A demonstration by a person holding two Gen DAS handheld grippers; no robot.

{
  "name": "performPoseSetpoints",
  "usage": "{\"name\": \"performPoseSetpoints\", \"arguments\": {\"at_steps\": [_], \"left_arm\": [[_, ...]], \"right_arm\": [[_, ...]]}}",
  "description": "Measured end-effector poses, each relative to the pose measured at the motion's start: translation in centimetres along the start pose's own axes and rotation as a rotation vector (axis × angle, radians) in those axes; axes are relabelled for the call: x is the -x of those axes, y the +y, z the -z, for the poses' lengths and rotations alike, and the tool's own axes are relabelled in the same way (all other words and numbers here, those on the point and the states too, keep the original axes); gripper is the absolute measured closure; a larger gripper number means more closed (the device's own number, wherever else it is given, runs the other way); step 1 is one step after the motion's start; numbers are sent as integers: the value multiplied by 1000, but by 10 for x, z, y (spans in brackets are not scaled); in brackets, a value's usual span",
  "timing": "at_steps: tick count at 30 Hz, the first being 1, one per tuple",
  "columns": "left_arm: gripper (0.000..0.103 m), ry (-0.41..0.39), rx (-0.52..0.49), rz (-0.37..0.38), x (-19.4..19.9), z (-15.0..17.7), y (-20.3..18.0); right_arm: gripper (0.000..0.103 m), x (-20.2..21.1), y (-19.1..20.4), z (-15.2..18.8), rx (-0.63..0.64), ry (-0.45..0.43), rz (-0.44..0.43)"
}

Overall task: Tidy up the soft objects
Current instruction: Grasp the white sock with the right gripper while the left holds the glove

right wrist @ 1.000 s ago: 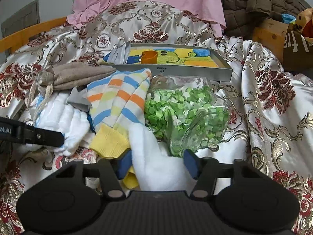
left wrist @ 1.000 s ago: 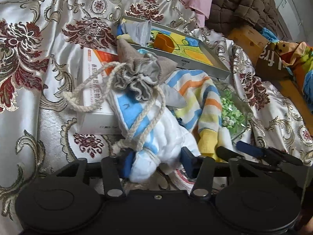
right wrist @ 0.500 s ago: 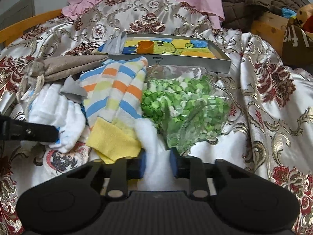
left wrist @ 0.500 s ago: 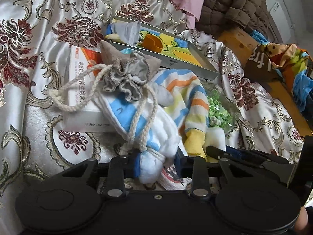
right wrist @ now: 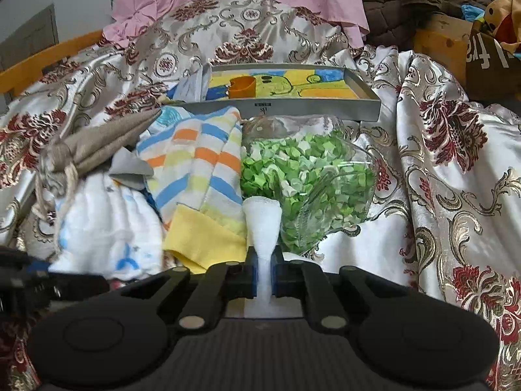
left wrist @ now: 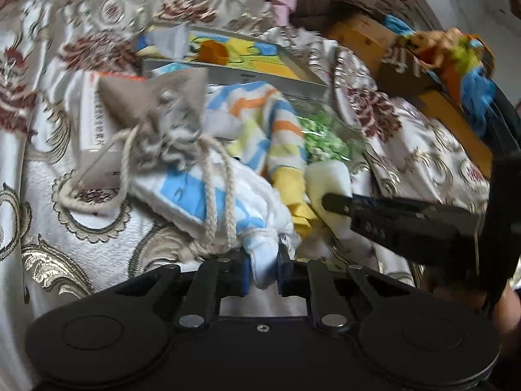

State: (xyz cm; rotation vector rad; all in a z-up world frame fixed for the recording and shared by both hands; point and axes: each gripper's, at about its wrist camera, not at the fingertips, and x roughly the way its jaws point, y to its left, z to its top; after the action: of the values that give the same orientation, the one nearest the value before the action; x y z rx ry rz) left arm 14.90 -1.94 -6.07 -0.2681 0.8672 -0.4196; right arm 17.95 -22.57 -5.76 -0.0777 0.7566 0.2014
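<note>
The left gripper (left wrist: 263, 268) is closing on the white and blue cloth (left wrist: 260, 257). The right gripper (right wrist: 263, 275) squeezes the white sponge (right wrist: 263, 224) tight.

Free room and obstacles. Open, patterned bedspread (right wrist: 456, 169) lies at 3 o'clock of the pile and, in the left wrist view, at 9 o'clock (left wrist: 49, 195); both stretches are bare and passable. The centre is crowded: drawstring pouch (left wrist: 156, 104), its cord (left wrist: 215, 195) draped across the white-and-blue cloth (left wrist: 195, 195), striped cloth (right wrist: 195, 159) touching the clear bag of green pieces (right wrist: 309, 176), with no gap between them. At 12 o'clock the grey tray (right wrist: 293, 104) walls off the far side. At 2 o'clock stands a cardboard box (right wrist: 439, 42). The right gripper (left wrist: 329, 202) bars the left gripper's 3 o'clock side.
</note>
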Motion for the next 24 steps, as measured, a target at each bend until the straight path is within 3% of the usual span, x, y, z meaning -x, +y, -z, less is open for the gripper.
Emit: {"name": "performPoseSetpoints", "arguments": {"at_steps": [2,8,12,18,24], "left_arm": [[87,-5,-13,-9,-1,2,-2],[81,-24,104,11,-4,-2,12],[68,-55,183,55,-3,-5,17],[53,-82,384,111,-5,-10,35],[52,-103,612,109,-18,-8,53]], "right_arm": [[95,2,0,0,1,-5,2],[95,4,-1,1,-9,-6,2],[95,3,0,1,-6,-4,-4],[95,2,1,0,-3,-1,-17],[95,0,3,0,7,5,-24]]}}
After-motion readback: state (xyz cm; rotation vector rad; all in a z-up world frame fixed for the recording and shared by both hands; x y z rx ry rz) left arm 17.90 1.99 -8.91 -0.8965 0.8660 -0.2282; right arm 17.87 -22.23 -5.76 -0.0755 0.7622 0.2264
